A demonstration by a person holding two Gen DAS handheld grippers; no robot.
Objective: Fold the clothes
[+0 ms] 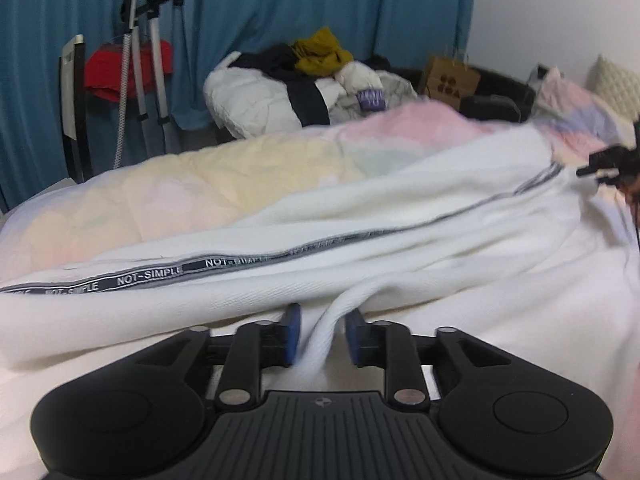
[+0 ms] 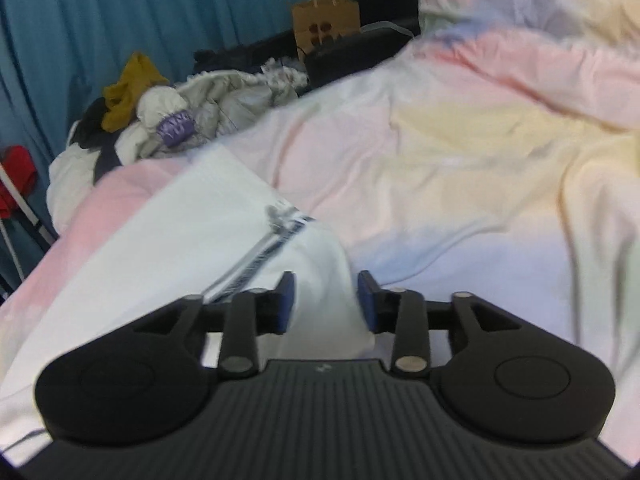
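Observation:
A white garment [image 1: 400, 216] with a dark stripe [image 1: 148, 276] reading NOT-SIMPLE lies stretched across the pastel bedspread [image 1: 200, 184]. My left gripper [image 1: 323, 334] is open at the garment's near edge. A raised fold of white cloth runs loosely between its blue pads [image 1: 294, 332]. In the right wrist view the same white garment [image 2: 180, 240] ends in a corner between the blue pads [image 2: 366, 304] of my right gripper [image 2: 326, 304], which is open. Its pads stand apart from the cloth. The right gripper's dark tips [image 1: 604, 164] also show at the far right edge of the left wrist view.
Behind the bed lies a pile of clothes [image 1: 288, 92] with a white jacket and a mustard garment [image 2: 132, 88]. A brown paper bag [image 1: 452, 78] stands further back, with a steamer stand [image 1: 148, 60] and a blue curtain [image 1: 280, 0]. The rumpled bedspread [image 2: 480, 152] rises to the right.

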